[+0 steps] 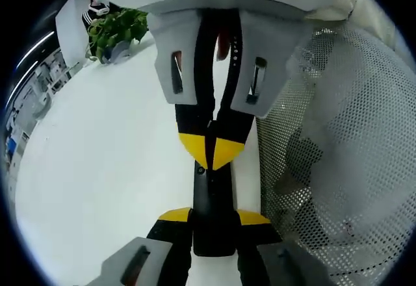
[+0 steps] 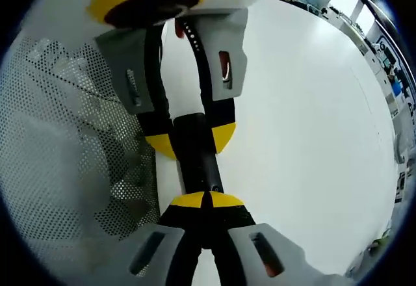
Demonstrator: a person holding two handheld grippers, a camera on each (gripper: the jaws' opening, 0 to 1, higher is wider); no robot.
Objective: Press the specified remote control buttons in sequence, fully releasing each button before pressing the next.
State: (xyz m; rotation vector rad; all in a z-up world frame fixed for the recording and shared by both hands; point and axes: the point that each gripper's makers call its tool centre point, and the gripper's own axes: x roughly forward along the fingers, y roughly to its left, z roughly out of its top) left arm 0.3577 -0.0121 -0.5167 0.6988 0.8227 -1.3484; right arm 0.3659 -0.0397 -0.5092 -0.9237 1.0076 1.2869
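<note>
Press apparently underway: right gripper [image 2: 207, 200] fingers together on remote [image 2: 195, 146], clamped in left gripper [image 1: 213, 216] fingers; remaining sequence untellable.

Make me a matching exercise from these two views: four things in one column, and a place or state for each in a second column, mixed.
Things:
1. remote control
2. potted plant
3. perforated white screen
4. right gripper

Places or states:
a. jaws shut, tips at the remote's end
b. black, clamped between the jaws of the left gripper
c. green, at the far edge of the white table
d. full of small holes, beside the remote

Pairs: 1-b, 2-c, 3-d, 4-a
</note>
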